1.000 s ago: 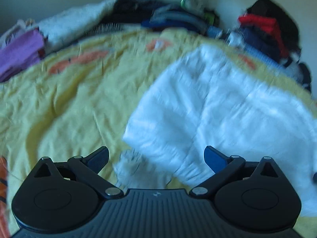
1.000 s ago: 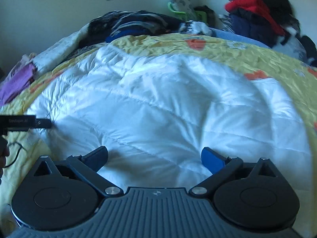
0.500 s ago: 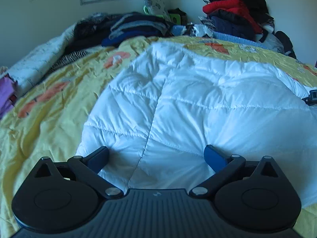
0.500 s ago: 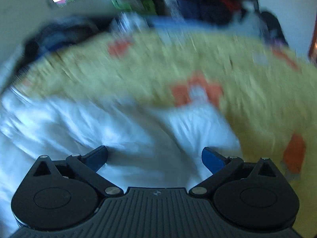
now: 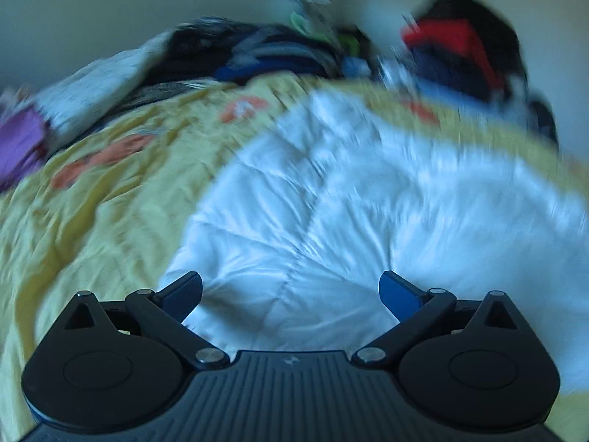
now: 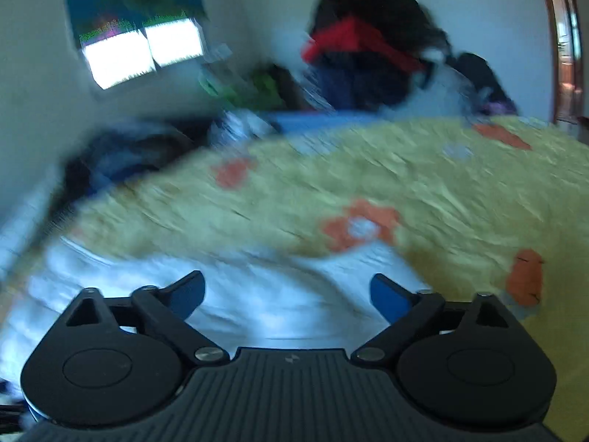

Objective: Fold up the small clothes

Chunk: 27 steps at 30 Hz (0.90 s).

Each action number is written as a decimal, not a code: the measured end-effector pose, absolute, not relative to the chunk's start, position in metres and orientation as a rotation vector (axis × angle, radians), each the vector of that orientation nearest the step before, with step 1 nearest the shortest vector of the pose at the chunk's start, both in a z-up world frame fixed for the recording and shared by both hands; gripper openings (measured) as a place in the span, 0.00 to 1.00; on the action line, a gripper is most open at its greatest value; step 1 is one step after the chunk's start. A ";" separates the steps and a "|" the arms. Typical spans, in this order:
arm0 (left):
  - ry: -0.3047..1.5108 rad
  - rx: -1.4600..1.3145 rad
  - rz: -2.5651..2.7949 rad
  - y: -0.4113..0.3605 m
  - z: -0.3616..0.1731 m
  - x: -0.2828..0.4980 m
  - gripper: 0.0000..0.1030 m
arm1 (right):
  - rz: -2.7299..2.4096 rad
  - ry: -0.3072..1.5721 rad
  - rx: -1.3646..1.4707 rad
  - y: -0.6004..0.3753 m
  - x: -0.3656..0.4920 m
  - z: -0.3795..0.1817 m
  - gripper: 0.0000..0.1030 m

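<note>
A white quilted garment (image 5: 349, 213) lies spread on the yellow flowered bedspread (image 5: 103, 202). My left gripper (image 5: 291, 291) is open and empty, just above the garment's near left part. In the right wrist view the garment (image 6: 257, 294) fills the lower left, blurred by motion. My right gripper (image 6: 287, 291) is open and empty, over the garment's right edge. The bedspread (image 6: 423, 191) stretches beyond it.
A pile of dark, blue and red clothes (image 5: 460, 51) is heaped at the far right by the wall. More dark clothes (image 5: 257, 51) and a white blanket (image 5: 99, 84) lie at the head of the bed. Purple cloth (image 5: 18, 143) lies at the left. A window (image 6: 143, 51) is behind.
The left gripper has swung back a little to the left over the garment. The right gripper has swung right and tilted up, from the garment's middle to its right edge. Both stayed open.
</note>
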<state>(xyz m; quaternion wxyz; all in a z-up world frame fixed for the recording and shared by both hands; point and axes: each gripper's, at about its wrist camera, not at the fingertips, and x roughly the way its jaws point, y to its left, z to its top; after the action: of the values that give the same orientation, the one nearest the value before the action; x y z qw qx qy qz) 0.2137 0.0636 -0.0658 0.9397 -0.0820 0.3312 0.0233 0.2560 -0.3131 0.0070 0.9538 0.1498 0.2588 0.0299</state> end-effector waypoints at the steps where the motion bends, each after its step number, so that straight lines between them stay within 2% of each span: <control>1: 0.663 -0.262 0.070 0.074 -0.064 0.205 1.00 | 0.111 0.509 0.341 -0.308 0.250 0.010 1.00; 5: 0.738 -0.558 0.150 0.103 -0.081 0.195 1.00 | 0.281 0.489 0.585 -0.299 0.254 0.002 1.00; 10: 0.773 -0.636 0.158 0.103 -0.087 0.202 1.00 | 0.362 0.626 0.857 -0.293 0.302 -0.031 0.92; 12: 0.780 -0.712 0.140 0.105 -0.090 0.208 1.00 | 0.370 0.658 0.952 -0.295 0.317 -0.042 0.91; 19: 0.735 -0.834 0.124 0.105 -0.097 0.225 1.00 | 0.363 0.774 1.028 -0.291 0.359 -0.075 0.94; 22: 0.718 -0.802 0.155 0.101 -0.096 0.232 0.99 | 0.351 0.787 0.995 -0.291 0.365 -0.090 0.87; 23: 0.718 -0.758 0.171 0.097 -0.096 0.235 0.87 | 0.349 0.786 0.989 -0.293 0.362 -0.093 0.86; 24: 0.727 -0.700 0.190 0.091 -0.095 0.239 0.68 | 0.351 0.783 0.980 -0.293 0.361 -0.095 0.85; 27: 0.733 -0.671 0.194 0.087 -0.095 0.244 0.67 | 0.377 0.752 0.939 -0.292 0.355 -0.100 0.84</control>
<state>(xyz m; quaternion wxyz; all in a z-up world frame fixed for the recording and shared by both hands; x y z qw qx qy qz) 0.2435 0.0867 -0.0948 0.8745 -0.3212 0.3512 0.0929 0.3546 -0.2916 -0.0999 0.8078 0.4392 0.3514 0.1762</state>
